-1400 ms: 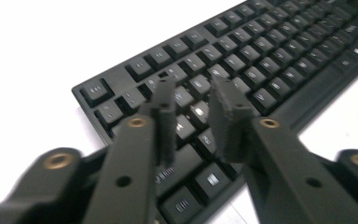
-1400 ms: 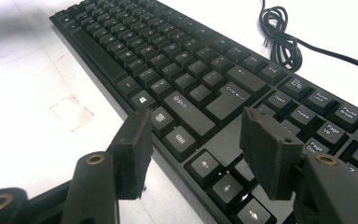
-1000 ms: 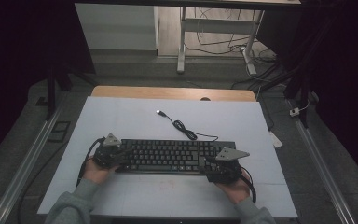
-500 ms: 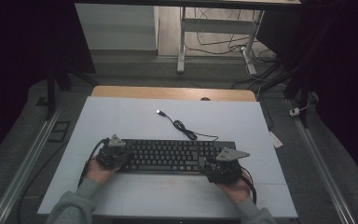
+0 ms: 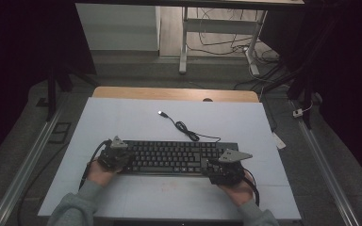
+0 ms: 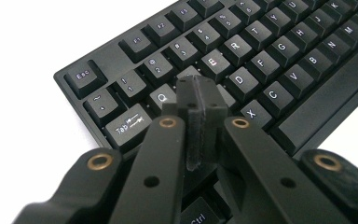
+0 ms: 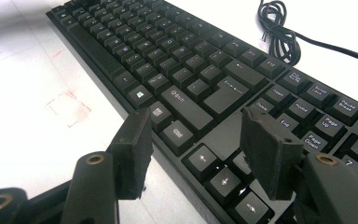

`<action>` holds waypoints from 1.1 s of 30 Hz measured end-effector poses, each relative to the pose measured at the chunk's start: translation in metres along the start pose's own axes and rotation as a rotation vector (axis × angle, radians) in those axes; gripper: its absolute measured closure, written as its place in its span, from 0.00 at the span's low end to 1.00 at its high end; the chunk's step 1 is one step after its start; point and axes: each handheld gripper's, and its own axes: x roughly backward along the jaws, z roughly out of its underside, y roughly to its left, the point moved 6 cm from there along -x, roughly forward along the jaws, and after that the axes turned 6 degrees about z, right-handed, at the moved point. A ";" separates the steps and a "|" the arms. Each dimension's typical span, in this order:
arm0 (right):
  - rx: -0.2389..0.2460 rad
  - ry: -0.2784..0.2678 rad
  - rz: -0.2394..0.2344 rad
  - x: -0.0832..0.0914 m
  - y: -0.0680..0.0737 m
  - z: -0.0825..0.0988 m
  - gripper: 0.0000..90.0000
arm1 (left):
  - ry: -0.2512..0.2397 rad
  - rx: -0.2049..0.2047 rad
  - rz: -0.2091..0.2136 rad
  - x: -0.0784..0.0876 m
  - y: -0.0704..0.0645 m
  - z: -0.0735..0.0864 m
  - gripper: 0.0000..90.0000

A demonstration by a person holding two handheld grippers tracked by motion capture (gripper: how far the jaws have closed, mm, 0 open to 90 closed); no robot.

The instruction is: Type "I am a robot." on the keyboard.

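Keyboard (image 5: 172,157) lies flat on the near half of the white tabletop (image 5: 122,117). Left gripper (image 6: 196,91), clenched with nothing between its pads, rests its tip among the W, A and S keys; a slip could strike neighbours. Right gripper (image 7: 205,135) stands parted over the arrow keys and could snag the near edge; the coiled USB cable (image 5: 186,128) crowds the room behind, leaving free room in front

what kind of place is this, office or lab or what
Probably a lab or recording workspace: a white-covered table framed by metal rails, bearing just a black keyboard, with loose cables on the floor behind it.
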 end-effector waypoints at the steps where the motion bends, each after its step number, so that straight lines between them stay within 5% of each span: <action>1: -0.001 0.000 0.000 0.000 0.000 0.000 0.49 | 0.000 0.000 0.000 0.000 0.000 0.000 0.98; 13: 0.002 0.000 0.001 0.000 0.000 0.000 0.49 | 0.005 -0.005 -0.006 -0.003 0.000 0.001 0.99; 19: 0.000 -0.001 0.001 0.001 0.000 0.000 0.49 | -0.055 0.003 0.007 0.009 -0.001 -0.003 0.98; 27: -0.001 -0.003 0.004 0.002 -0.001 0.000 0.49 | -0.150 0.055 0.033 0.027 -0.002 -0.006 0.59; 33: -0.005 -0.010 0.003 0.002 -0.002 0.000 0.49 | -0.163 0.064 0.062 0.033 -0.004 -0.004 0.44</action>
